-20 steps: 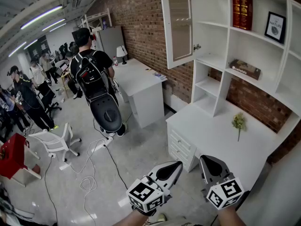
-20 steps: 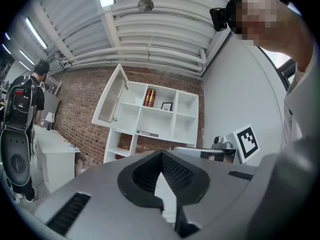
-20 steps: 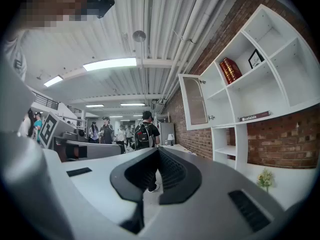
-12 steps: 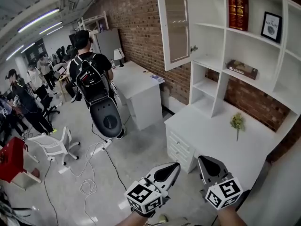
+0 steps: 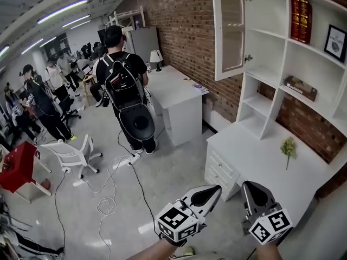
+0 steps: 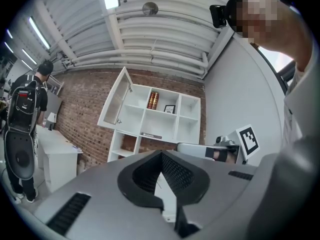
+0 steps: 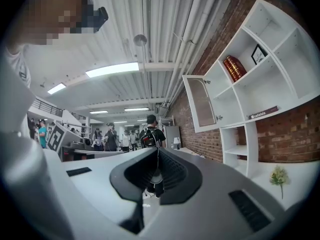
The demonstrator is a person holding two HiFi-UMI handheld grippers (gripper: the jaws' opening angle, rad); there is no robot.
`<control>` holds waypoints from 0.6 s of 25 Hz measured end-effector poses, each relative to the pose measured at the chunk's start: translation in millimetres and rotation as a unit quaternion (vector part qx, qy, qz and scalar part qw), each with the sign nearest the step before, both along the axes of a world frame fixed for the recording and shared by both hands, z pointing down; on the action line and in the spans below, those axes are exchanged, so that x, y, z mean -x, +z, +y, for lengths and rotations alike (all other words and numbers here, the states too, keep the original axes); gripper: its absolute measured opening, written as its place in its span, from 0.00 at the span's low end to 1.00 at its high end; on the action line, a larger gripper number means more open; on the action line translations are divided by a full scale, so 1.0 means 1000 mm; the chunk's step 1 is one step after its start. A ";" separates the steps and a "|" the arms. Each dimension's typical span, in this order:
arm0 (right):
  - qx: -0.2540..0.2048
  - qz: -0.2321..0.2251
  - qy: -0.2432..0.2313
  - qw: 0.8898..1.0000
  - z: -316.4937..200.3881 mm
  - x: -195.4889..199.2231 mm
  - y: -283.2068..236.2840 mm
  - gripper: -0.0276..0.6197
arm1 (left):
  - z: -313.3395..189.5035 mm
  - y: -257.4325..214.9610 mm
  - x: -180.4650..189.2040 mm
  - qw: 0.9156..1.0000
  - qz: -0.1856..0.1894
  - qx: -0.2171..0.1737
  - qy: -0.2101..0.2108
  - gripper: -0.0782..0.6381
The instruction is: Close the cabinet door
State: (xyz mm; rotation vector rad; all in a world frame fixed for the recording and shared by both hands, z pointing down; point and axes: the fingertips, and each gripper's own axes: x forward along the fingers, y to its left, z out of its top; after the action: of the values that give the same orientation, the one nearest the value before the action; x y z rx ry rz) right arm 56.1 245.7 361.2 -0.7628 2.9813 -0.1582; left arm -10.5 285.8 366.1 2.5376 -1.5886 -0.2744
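Observation:
A white wall cabinet (image 5: 282,64) on the brick wall has its glass-paned door (image 5: 230,31) swung open to the left, with a small knob (image 5: 245,58) at its lower right edge. The door (image 6: 116,104) shows again in the left gripper view and the door (image 7: 200,103) in the right gripper view. My left gripper (image 5: 217,189) and right gripper (image 5: 250,187) are held low and level, far below the door, both shut with nothing between the fingers.
A white desk (image 5: 260,161) with drawers stands under the shelves, a small plant (image 5: 288,148) on it. Books (image 5: 301,19), a frame (image 5: 336,42) and a box (image 5: 300,87) sit on the shelves. A person with a backpack (image 5: 127,85) stands nearby; a white chair (image 5: 73,156) and cables (image 5: 111,199) lie on the floor.
The view has shifted so the cabinet and door sit further right and higher in the head view; the grippers have stayed low and shut.

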 end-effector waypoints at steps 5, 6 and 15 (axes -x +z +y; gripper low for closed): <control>0.032 -0.037 0.000 0.999 -0.003 0.018 0.000 0.07 | 0.001 0.004 0.026 1.000 0.002 -0.001 0.001 0.12; 0.041 -0.044 -0.002 0.998 -0.003 0.022 0.001 0.07 | 0.002 0.005 0.032 1.000 0.003 -0.002 0.000 0.12; 0.036 -0.045 0.012 0.998 -0.007 0.057 0.004 0.07 | -0.004 0.010 0.068 1.000 0.002 -0.008 0.003 0.12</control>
State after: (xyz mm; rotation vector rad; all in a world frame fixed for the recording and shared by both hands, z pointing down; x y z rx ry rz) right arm -1.1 238.7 364.9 -0.7754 2.8948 -0.2934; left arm -78.8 281.4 375.8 2.5514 -1.5831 -0.2938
